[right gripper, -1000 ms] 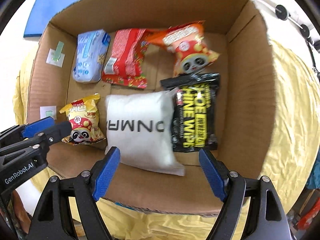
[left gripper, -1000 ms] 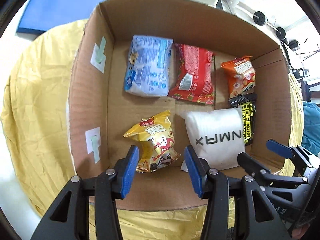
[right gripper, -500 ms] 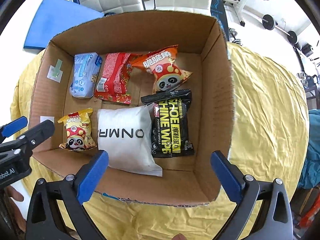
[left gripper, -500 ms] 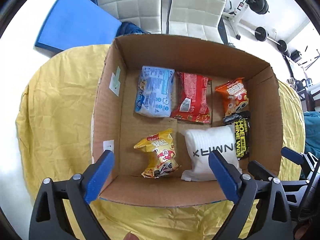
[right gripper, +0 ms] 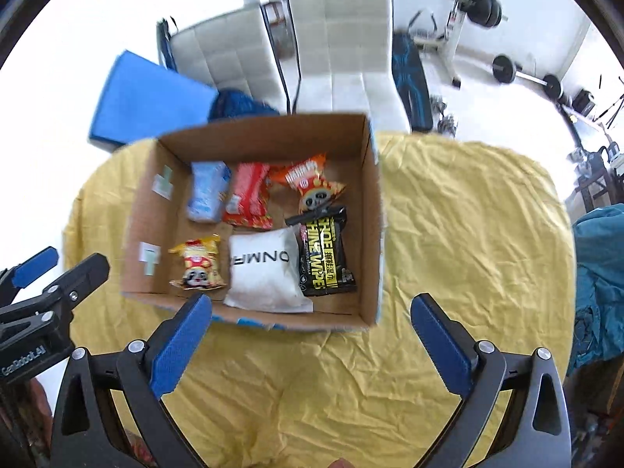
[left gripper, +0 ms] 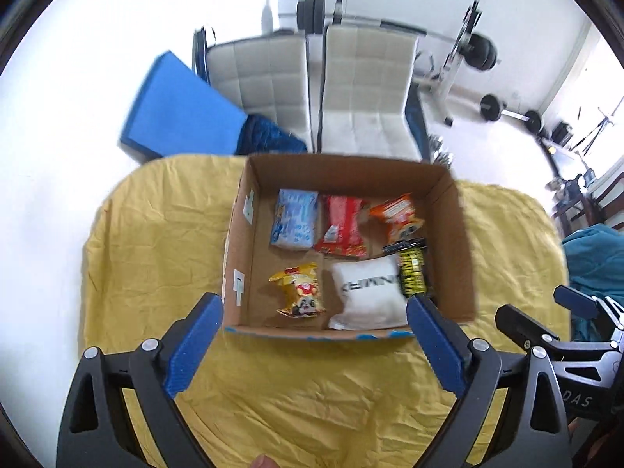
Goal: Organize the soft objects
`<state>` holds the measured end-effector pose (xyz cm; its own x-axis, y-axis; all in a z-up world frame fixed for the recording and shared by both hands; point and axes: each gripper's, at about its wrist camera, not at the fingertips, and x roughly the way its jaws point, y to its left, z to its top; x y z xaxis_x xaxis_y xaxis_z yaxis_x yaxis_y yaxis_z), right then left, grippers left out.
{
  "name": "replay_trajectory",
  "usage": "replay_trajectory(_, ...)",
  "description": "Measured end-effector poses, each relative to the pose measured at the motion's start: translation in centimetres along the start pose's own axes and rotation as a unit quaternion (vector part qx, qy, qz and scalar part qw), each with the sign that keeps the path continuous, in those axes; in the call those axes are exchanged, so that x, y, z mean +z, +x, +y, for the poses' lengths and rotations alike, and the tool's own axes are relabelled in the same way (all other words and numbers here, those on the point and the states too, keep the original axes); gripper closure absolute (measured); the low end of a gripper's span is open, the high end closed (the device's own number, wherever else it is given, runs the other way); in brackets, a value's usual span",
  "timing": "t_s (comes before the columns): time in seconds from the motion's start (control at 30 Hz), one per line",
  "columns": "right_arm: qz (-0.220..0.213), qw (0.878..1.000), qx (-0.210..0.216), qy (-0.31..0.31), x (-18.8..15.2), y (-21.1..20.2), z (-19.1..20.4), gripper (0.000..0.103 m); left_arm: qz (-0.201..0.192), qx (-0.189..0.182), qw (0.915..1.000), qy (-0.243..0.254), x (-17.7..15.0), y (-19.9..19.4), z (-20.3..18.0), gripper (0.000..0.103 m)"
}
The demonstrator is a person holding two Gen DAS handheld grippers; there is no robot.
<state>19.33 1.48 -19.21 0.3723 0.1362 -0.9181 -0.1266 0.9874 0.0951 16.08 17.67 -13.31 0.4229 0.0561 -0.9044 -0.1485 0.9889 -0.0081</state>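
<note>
An open cardboard box (left gripper: 454, 241) (right gripper: 372, 214) stands on a yellow cloth. Inside lie a light blue pack (left gripper: 295, 223) (right gripper: 207, 191), a red pack (left gripper: 343, 226) (right gripper: 249, 197), an orange panda snack bag (left gripper: 398, 215) (right gripper: 312, 187), a yellow panda snack bag (left gripper: 300, 292) (right gripper: 197, 263), a white pouch (left gripper: 368, 292) (right gripper: 265, 271) and a black shoe-wipes pack (left gripper: 411, 271) (right gripper: 325, 259). My left gripper (left gripper: 314, 339) is open and empty, above the cloth in front of the box. My right gripper (right gripper: 312, 339) is open and empty, also in front of the box.
The yellow cloth (left gripper: 156, 234) (right gripper: 468, 234) covers the table around the box. Beyond it stand two white chairs (left gripper: 366, 89), a blue mat (left gripper: 175, 109) and weight equipment (left gripper: 479, 50). A teal cloth (right gripper: 600, 273) lies at the right edge.
Both grippers have pulled back and up, away from the box, and opened wider. The box looks smaller and the room behind has come into view. The items in the box lie as before.
</note>
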Motion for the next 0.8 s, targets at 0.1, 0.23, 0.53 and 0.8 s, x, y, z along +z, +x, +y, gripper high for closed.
replay_trajectory(0.1, -0.027, 1.0, 0.004, -0.003, -1.4, -4.3, -0.3, 0.0, -0.024, -0.001, 0.9997, 0.002, -0.7, -3.6, -0.6, 0.006)
replay_trajectory(0.23, -0.057, 0.998, 0.002, -0.007, -3.2, -9.2, -0.6, 0.0, -0.047, -0.003, 0.9989, 0.004, -1.9, -7.6, -1.1, 0.006)
replay_trajectory(0.53, -0.088, 0.996, 0.01, -0.016, -5.9, -16.1, -0.7, 0.0, -0.075, -0.005, 0.9971, -0.009, -3.7, -13.1, -1.2, 0.006)
replay_trajectory(0.8, -0.106, 0.994, 0.011, -0.026, -7.4, -19.5, -0.1, 0.0, -0.079, -0.008, 0.9968, -0.012, -4.5, -14.6, -1.3, 0.006)
